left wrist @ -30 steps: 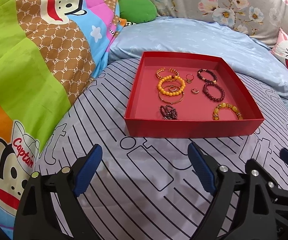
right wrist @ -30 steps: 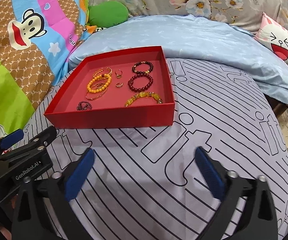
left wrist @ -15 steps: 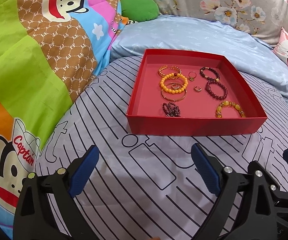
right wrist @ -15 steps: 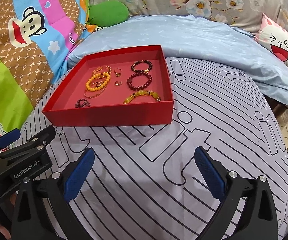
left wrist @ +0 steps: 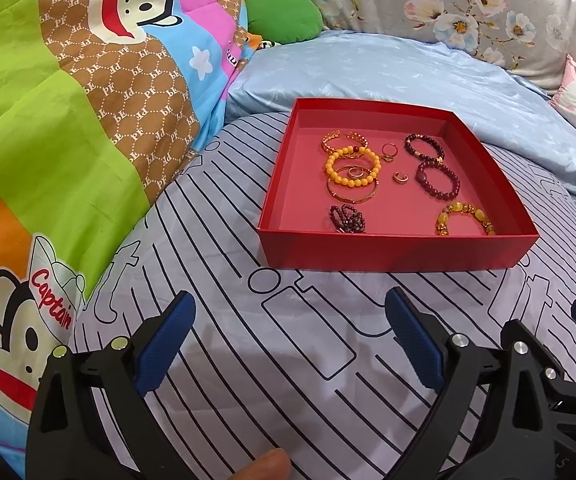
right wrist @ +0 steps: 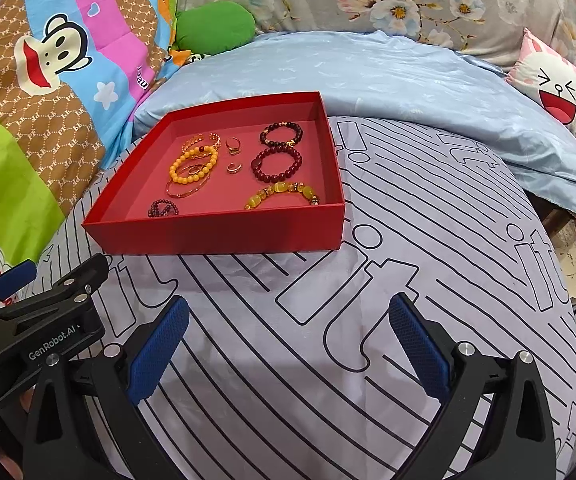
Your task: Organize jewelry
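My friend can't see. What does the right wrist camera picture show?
A red tray of jewelry sits on a striped bedsheet, holding an orange bead bracelet, dark red bead bracelets and small rings. The open right tool hovers empty in front of it, with the left tool beside it.

Both views sit slightly farther back from the red tray.

A monkey-print quilt lies beside a blue pillow.
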Tool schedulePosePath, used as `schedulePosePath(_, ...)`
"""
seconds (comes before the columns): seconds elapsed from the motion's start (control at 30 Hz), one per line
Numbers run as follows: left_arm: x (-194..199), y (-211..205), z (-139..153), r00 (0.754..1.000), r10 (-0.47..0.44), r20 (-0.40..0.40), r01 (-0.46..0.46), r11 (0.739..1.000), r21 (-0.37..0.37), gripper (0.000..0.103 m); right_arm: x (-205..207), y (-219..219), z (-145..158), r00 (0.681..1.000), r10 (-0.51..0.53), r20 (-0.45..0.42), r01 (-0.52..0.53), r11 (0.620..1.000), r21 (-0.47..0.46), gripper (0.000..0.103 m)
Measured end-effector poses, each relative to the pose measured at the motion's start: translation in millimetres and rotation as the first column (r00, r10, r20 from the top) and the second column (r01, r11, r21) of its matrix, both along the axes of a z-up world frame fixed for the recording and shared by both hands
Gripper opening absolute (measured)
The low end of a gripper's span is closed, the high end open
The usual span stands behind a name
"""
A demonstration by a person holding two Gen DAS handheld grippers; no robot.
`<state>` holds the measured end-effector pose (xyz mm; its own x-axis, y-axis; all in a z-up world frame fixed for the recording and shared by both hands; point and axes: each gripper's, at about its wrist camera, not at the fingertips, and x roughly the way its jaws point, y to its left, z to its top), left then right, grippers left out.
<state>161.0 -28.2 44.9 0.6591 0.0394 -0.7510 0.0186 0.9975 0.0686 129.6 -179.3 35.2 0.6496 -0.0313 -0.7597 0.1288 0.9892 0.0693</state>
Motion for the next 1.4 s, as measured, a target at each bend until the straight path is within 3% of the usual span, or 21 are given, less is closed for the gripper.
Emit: schedulePosePath(1.4, 0.6, 2.5, -0.9, 1.0, 0.012, -0.006, -0.012, 1.0, -0.003, 0.091, -0.2, 0.8, -0.2, 1.0, 0.001, 0.001, -0.001, 1.0, -0.004, 0.097)
